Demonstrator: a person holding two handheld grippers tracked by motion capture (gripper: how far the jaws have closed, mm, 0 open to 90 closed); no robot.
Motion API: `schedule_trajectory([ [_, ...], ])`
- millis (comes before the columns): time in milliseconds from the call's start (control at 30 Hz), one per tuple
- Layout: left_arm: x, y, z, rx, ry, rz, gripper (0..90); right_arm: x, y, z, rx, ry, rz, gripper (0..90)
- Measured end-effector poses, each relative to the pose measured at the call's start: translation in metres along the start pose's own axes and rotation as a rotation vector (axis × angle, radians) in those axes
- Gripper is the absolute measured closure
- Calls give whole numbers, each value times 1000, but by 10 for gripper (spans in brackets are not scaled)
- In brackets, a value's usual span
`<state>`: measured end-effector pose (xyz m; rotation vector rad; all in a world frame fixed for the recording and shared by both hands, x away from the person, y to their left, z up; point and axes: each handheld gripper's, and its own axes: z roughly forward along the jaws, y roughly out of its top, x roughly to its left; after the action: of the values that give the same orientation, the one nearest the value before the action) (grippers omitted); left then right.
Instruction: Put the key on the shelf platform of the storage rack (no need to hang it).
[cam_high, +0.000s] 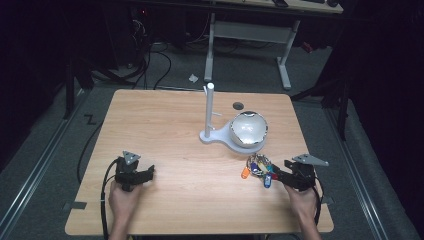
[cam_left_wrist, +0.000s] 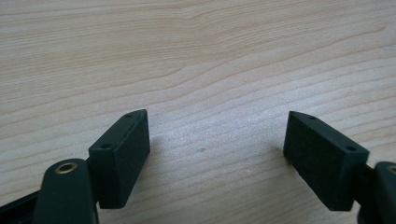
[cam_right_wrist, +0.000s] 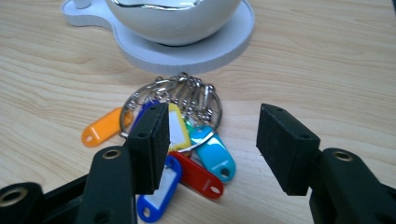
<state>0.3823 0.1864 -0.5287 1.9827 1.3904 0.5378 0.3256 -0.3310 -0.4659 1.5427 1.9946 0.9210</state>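
- The step in hand is judged to be the approach to a grasp: the right gripper (cam_high: 280, 176) is held low near the tabletop's (cam_high: 190, 150) right edge, pointed at a bunch of key tags (cam_right_wrist: 177, 135).
- The bunch of key tags is seen lying flat on the tabletop toward its right edge, just in front of a white stand base (cam_right_wrist: 187, 53); coloured tags in orange, yellow, light blue, red and dark blue are fanned out from a metal ring (cam_right_wrist: 180, 95).
- The right gripper's jaws are spread wide with nothing between them; one jaw is already over the tags, the other over bare wood beside them.
- The next move is judged to call for the jaws being shifted so that the ring or a few tags lie between them, then lowered and closed.
- The left gripper (cam_high: 145, 172) is rested near the tabletop's near-left corner, its jaws apart over bare wood.
- A shiny bowl (cam_high: 248, 128) is set on the stand base, with a white upright post (cam_high: 209, 110) beside it.
- The base rim is close behind the ring and could be knocked by a forward push; the flat tags may slip.
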Motion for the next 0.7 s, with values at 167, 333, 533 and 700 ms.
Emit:
schedule_trajectory([
  [167, 0, 0, 0, 0, 0, 0, 231, 9, 5, 8, 23, 20, -25, 453],
  [333, 0, 0, 0, 0, 0, 0, 231, 15, 8, 15, 29, 34, -36, 453],
  [533, 0, 0, 0, 0, 0, 0, 231, 22, 14, 26, 52, 46, -58, 430],
  [700, 0, 0, 0, 0, 0, 0, 230, 25, 17, 36, 71, 46, -66, 412],
])
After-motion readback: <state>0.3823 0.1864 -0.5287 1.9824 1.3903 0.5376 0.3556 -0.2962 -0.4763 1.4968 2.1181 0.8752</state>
